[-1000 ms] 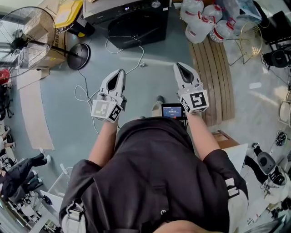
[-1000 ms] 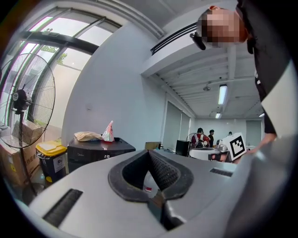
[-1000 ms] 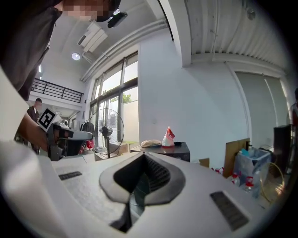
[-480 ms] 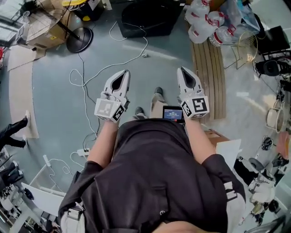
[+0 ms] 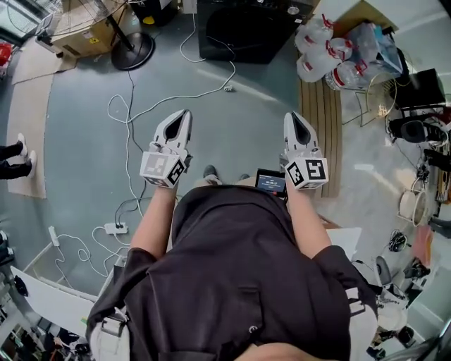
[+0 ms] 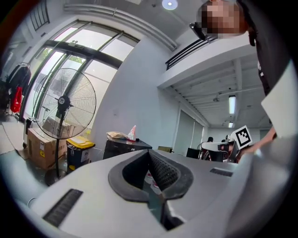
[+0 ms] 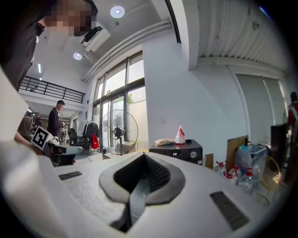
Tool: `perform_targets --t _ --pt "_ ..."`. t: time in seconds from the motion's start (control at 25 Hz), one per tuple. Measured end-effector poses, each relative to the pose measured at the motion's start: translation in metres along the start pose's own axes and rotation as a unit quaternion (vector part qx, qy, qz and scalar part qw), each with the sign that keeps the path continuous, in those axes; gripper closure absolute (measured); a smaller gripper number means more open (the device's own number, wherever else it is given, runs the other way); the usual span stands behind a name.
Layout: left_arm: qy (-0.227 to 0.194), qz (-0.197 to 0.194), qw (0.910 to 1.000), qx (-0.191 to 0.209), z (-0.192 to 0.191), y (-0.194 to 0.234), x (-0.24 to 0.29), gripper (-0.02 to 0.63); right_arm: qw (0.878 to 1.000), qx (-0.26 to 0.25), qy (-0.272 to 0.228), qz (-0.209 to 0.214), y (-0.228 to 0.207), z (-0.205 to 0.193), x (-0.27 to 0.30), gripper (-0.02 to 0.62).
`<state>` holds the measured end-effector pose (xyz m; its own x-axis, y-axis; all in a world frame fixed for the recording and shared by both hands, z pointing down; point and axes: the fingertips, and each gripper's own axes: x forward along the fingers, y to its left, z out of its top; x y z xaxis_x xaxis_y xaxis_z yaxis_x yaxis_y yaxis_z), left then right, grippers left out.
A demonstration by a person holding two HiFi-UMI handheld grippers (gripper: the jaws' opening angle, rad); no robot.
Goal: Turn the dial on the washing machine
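The black washing machine point(image 5: 246, 28) stands on the floor at the top of the head view, with its round dial point(image 5: 294, 10) on the top panel. The right gripper view shows the machine point(image 7: 179, 151) far ahead, with its dial point(image 7: 191, 155) beside a small display. It also appears in the left gripper view point(image 6: 123, 148). My left gripper point(image 5: 184, 114) and right gripper point(image 5: 292, 116) are held out in front of the body, well short of the machine. Both are shut with nothing between the jaws, as the left gripper point(image 6: 149, 155) and right gripper point(image 7: 143, 158) show in their own views.
A standing fan point(image 5: 134, 49) and a cardboard box point(image 5: 77, 39) are at the upper left. White cables point(image 5: 141, 106) and a power strip point(image 5: 113, 228) lie on the floor. Water bottles point(image 5: 328, 49) and a wooden pallet point(image 5: 325, 120) sit right of the machine. Another person's feet point(image 5: 14, 158) are at the left.
The head view has swung: the washing machine and fan have shifted rightward in it, and the power strip has come into sight. Both grippers stay shut in front of the body.
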<state>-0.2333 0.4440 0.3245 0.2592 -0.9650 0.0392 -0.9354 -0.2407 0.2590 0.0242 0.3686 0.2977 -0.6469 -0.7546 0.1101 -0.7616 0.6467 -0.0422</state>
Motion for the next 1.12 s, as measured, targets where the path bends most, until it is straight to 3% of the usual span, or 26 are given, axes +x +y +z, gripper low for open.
perform_targets --t 0.2,0.48,0.8,1.12 --pt "-0.004 0.010 0.9998 0.019 0.009 -0.019 0.000 0.612 1.000 0.001 -0.009 0.005 -0.014 0.002 -0.015 0.592" --pt "0.008 0.014 0.9998 0.013 -0.001 -0.096 0.026 0.612 0.999 0.009 -0.002 0.031 -0.055 -0.011 -0.064 0.592" --pt "0.007 0.015 0.9996 0.021 0.002 -0.128 0.010 0.612 0.998 0.008 -0.002 0.059 -0.052 -0.017 -0.083 0.592" --pt "0.014 0.006 0.9997 0.021 -0.008 -0.174 0.025 0.612 0.997 0.005 -0.003 0.072 -0.086 -0.012 -0.103 0.592"
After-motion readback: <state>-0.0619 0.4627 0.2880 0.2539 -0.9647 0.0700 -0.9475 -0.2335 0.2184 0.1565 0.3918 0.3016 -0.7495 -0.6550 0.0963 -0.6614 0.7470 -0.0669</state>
